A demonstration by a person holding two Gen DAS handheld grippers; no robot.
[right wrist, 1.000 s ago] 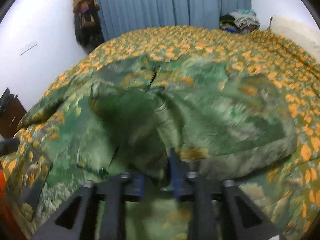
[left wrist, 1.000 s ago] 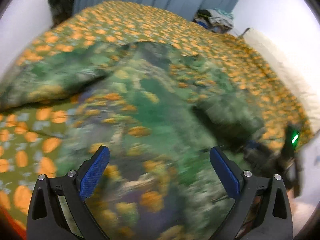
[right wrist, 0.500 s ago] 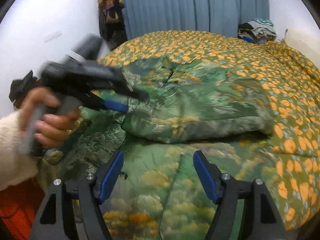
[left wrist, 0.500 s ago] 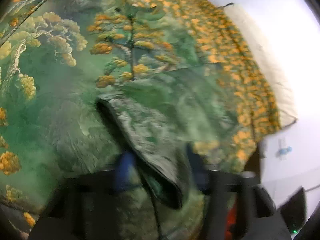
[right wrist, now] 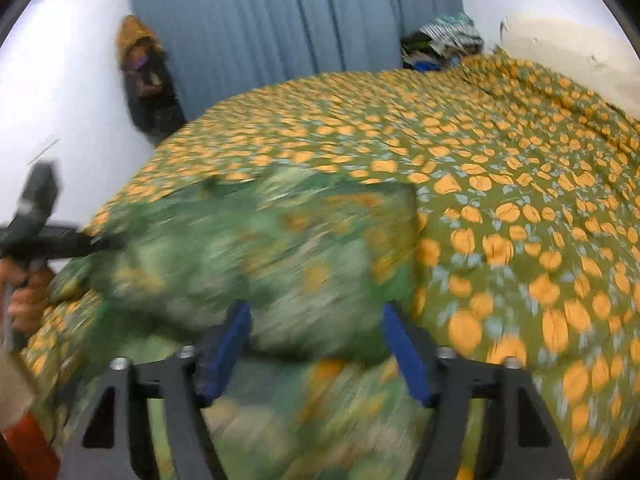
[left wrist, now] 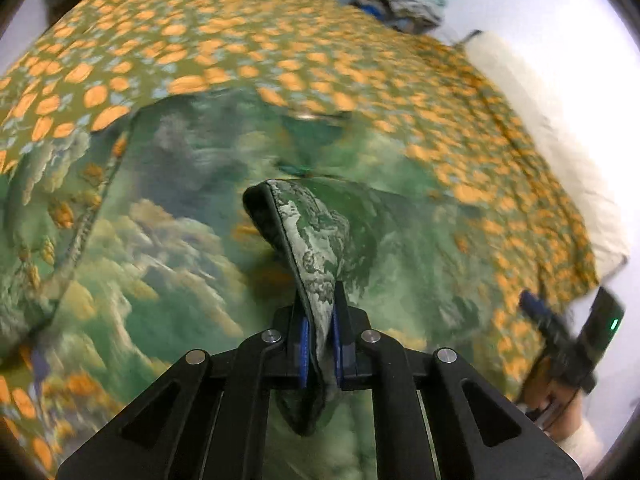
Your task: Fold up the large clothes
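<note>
A large green garment with a landscape print (left wrist: 160,240) lies spread on a bed under an orange-flowered bedspread (left wrist: 280,52). My left gripper (left wrist: 320,320) is shut on a doubled edge of the garment (left wrist: 316,240), which stands up in a ridge out of the jaws. In the right wrist view the same gripper (right wrist: 60,240) shows at the left edge, a hand on its handle. My right gripper (right wrist: 314,312) is blurred and its jaws are closing. The garment's folded bulk (right wrist: 260,248) lies between and beyond the blue pads (right wrist: 404,352), which stand apart from it.
A blue curtain (right wrist: 300,20) hangs behind the bed, with a heap of clothes (right wrist: 444,40) at its right end. A dark bag (right wrist: 144,76) hangs on the white left wall. A cream pillow (right wrist: 568,52) lies along the bed's far right edge.
My left gripper went from wide open to shut on the garment's edge and carried it along. My right gripper let go of the fabric, opened wide, then narrowed while swinging right.
</note>
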